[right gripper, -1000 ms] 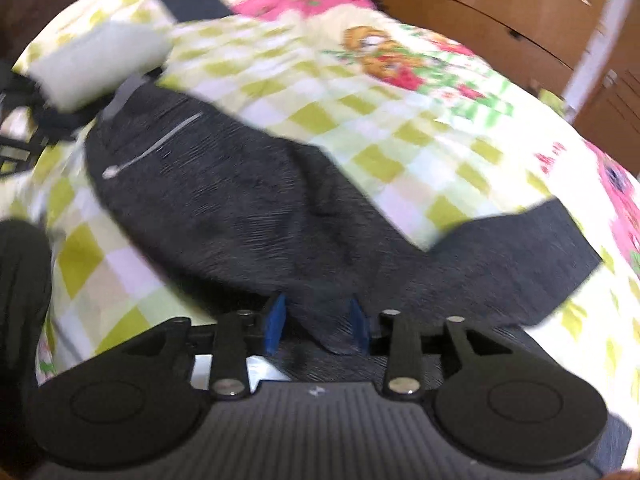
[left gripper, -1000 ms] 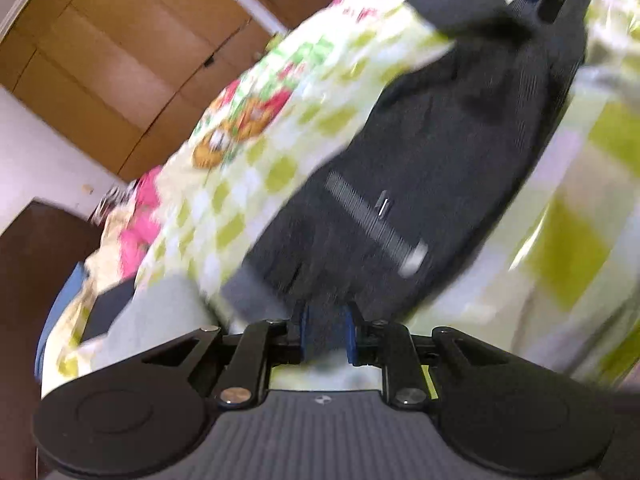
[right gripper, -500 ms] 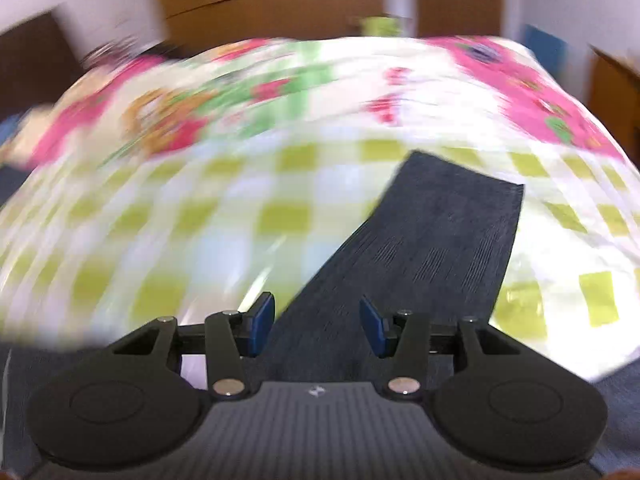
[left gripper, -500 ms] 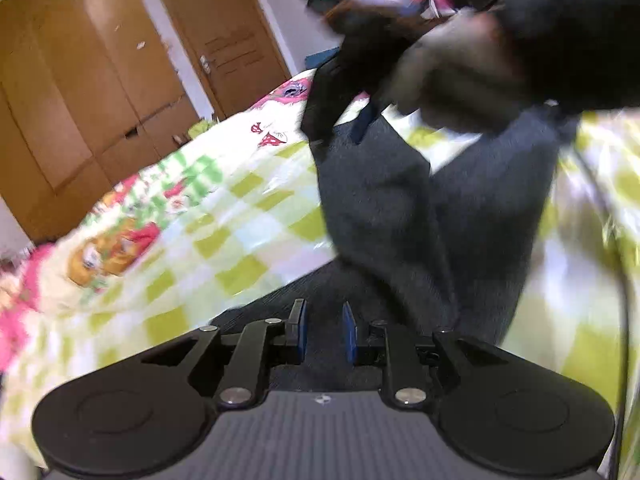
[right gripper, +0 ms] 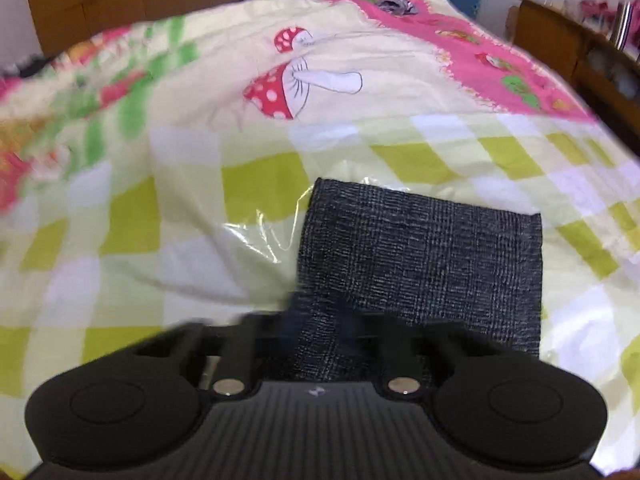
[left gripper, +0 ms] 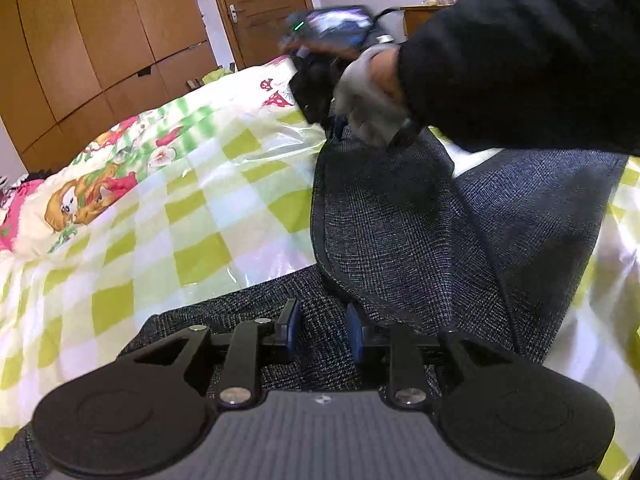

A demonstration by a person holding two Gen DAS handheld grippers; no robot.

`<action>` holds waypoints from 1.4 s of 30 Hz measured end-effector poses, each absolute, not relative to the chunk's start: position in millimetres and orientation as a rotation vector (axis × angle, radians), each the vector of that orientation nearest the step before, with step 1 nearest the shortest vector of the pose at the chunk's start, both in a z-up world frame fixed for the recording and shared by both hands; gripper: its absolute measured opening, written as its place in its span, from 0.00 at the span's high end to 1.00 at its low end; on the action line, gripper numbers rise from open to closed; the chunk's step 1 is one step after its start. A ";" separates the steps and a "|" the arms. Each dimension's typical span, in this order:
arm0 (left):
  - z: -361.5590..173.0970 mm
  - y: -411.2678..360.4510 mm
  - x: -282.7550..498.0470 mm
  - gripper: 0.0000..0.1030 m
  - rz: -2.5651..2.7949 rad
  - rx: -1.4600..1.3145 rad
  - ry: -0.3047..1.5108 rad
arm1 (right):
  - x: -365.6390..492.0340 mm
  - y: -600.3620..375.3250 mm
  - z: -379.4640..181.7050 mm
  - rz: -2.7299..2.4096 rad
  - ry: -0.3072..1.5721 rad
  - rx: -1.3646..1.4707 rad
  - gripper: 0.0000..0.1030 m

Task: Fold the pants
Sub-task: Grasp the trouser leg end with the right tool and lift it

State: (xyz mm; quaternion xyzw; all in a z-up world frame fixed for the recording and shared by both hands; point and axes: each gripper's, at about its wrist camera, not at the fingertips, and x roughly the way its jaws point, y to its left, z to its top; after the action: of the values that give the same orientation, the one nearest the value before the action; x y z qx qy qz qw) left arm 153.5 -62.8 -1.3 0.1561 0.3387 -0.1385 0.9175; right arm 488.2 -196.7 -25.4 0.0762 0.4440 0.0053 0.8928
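Dark grey pants [left gripper: 400, 216] lie on the checked bedspread [left gripper: 168, 208]. In the left wrist view my left gripper [left gripper: 319, 326] hovers just above the cloth with its blue pads apart and nothing between them. Ahead of it, the gloved hand with my right gripper [left gripper: 338, 126] pinches one pant leg and lifts it off the bed. In the right wrist view the pant leg [right gripper: 424, 256] runs from the bed into the right gripper [right gripper: 320, 328], whose fingers are blurred.
Wooden wardrobes [left gripper: 80, 40] and a door [left gripper: 264, 4] stand behind the bed. A wooden side table [right gripper: 576, 48] stands at the right of the bed. The person's black sleeve [left gripper: 520, 52] crosses the upper right of the left wrist view.
Both grippers swung across the bed toward the leg ends. The left gripper's pads have opened and let go of the cloth. The right gripper closed on the pant leg and is moving.
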 end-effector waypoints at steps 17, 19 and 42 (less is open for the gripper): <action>15.0 -157.6 110.9 0.61 -0.437 0.611 0.597 | 200.6 -486.4 25.3 -0.036 0.573 0.689 0.96; 9.6 -170.7 105.5 0.61 -0.461 0.652 0.603 | 179.9 -503.8 -4.5 -0.059 0.605 0.763 0.95; 7.1 -236.0 129.0 0.61 -0.506 0.733 0.584 | 183.6 -549.8 -0.9 0.006 0.352 0.976 0.96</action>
State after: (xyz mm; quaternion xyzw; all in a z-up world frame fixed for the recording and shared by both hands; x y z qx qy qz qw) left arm 129.0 -236.0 7.1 0.3494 0.2784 -0.2412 0.8615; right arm 183.6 -549.8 -0.9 0.4664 0.1680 0.0029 0.8685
